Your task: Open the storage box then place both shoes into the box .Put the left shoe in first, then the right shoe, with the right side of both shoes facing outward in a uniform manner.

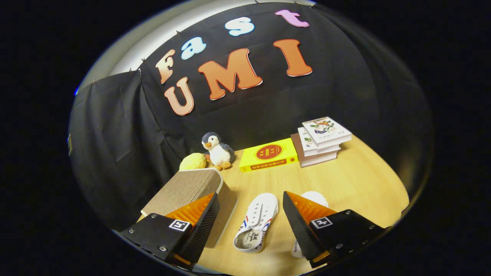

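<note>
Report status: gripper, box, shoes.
Gripper open, holding nothing, above the table. Box lid closed, by one finger. One shoe between the fingers, second shoe partly behind the other finger. Nothing in the way.

cloth-walled booth (115,145) with wooden table (345,184).

Storage box (184,189) is showing a coarse woven cloth cover, matt, and the table (356,180) is looking like smooth light wood with a faint sheen. White shoe (257,222) is reading as canvas with a rubbery sole, the penguin toy (218,150) as soft plush, the yellow book (268,154) as glossy paper. Gripper (251,224) fingers (205,226) are standing wide apart over the shoe, with ribbed, textured inner faces.
</note>
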`<state>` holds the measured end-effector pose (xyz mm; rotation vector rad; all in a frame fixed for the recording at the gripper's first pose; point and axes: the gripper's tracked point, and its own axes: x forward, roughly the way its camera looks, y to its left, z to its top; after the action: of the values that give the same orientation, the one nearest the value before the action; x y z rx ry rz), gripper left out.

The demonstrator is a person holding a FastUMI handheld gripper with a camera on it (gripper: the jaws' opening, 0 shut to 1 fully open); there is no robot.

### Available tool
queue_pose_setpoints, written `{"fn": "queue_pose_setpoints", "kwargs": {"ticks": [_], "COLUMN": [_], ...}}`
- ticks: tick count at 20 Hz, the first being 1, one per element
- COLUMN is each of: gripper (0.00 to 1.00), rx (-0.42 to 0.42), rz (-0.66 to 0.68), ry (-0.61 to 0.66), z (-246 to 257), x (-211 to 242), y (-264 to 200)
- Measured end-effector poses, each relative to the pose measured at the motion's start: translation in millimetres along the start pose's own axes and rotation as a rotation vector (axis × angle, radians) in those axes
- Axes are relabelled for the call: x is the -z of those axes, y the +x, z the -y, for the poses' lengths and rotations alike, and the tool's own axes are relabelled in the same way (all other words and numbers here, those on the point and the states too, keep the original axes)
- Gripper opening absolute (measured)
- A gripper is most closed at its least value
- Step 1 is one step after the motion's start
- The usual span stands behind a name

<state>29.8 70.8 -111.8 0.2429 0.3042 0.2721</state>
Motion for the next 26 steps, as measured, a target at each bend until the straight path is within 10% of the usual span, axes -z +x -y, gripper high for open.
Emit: {"fn": "queue_pose_setpoints", "kwargs": {"ticks": [17, 26], "gripper": [0.98, 0.97], "rx": [-0.567, -0.693], "rz": [-0.390, -0.462], "ry": [0.577, 0.725], "z": [-114.4, -136.6], "x": [94.9, 98.7], "y": [48.9, 58.3]}}
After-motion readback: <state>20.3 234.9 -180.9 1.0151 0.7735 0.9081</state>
